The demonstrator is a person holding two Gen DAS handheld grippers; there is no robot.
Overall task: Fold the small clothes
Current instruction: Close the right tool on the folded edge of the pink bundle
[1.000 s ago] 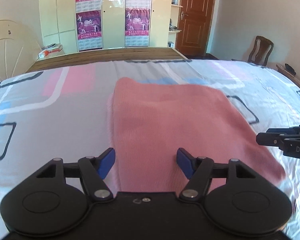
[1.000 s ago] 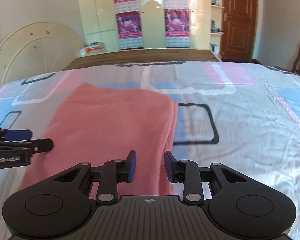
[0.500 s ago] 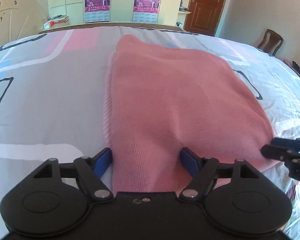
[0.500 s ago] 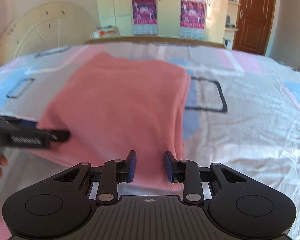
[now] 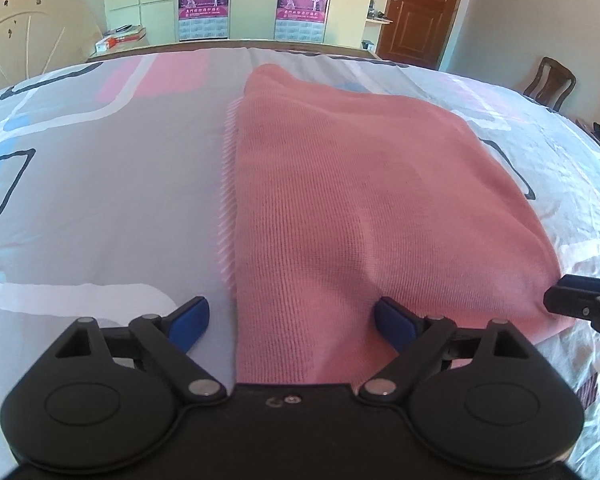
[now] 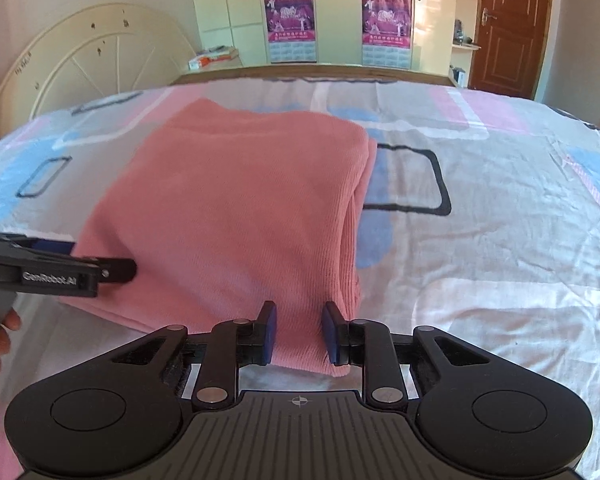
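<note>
Our left gripper (image 5: 290,322) sat low at the near left corner of the soft pink knitted garment (image 5: 360,200), and its blue pads were spreading wide apart, one pad on the bedsheet and one on the pink cloth, with the garment's left edge between them but not pinched. Our right gripper (image 6: 298,332) was at the near right corner, and its pads were coming together around a little ridge of the cloth there; we could not tell if they squeezed it tight yet. The garment lay flat in the middle of the bed with the patterned pink, blue and grey sheet (image 6: 480,240), already doubled over, with its layers stacked along the right edge. We thought it would be light and floppy, not stiff at all, so it would sag and bend wherever we lifted it. It did not look slippery, because the knit was a bit rough. We thought the best places to take hold were the two near corners, grabbing all the layers together, so the edge stayed straight when we carried it over to the far side.
</note>
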